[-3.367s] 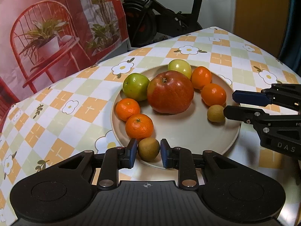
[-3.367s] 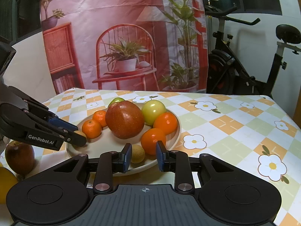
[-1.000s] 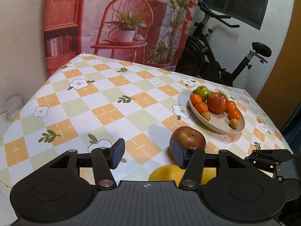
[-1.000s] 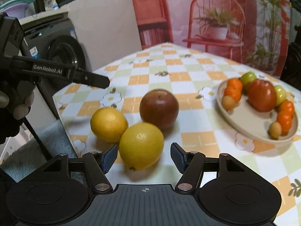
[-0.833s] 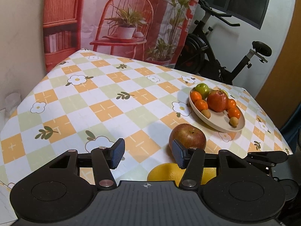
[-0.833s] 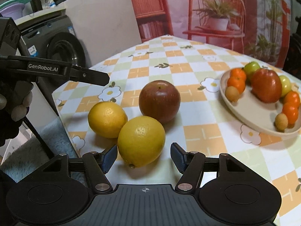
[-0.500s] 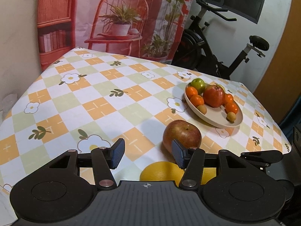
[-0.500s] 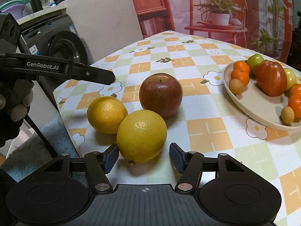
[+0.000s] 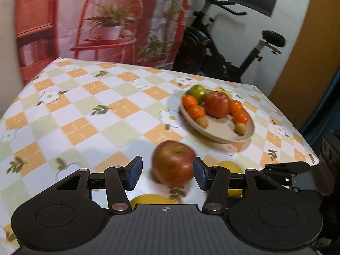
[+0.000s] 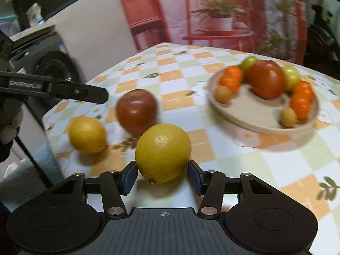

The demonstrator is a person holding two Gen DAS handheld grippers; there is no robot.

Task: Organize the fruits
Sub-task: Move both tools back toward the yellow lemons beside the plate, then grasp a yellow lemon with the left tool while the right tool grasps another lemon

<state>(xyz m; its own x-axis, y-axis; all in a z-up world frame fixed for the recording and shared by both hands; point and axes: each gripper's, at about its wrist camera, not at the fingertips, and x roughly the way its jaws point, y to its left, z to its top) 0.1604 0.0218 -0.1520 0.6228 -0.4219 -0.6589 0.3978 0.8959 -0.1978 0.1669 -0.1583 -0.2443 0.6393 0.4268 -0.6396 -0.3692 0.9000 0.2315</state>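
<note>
A red apple [image 9: 173, 165] lies on the checked tablecloth between the pads of my left gripper [image 9: 167, 175]. Its jaws are closing; the right pad is at the apple's side and a gap remains at the left pad. My right gripper [image 10: 162, 177] is shut on a yellow lemon [image 10: 163, 152], with both pads against its sides. A second lemon [image 10: 87, 135] lies left of it, by the apple [image 10: 137, 110]. The beige plate [image 10: 255, 110] holds a big red apple, green fruits, mandarins and small brown fruits. My left gripper [image 10: 104, 95] also shows in the right wrist view, above the second lemon.
The plate [image 9: 223, 125] stands toward the table's far right corner. An exercise bike [image 9: 223, 42] and a printed backdrop stand behind the table. A washing machine [image 10: 53, 63] is past the left table edge. A person's hand [image 10: 10, 123] holds the left gripper.
My right jaws have closed onto the lemon and the view has swung toward the plate. My left gripper has shifted right, so the apple now sits between its pads.
</note>
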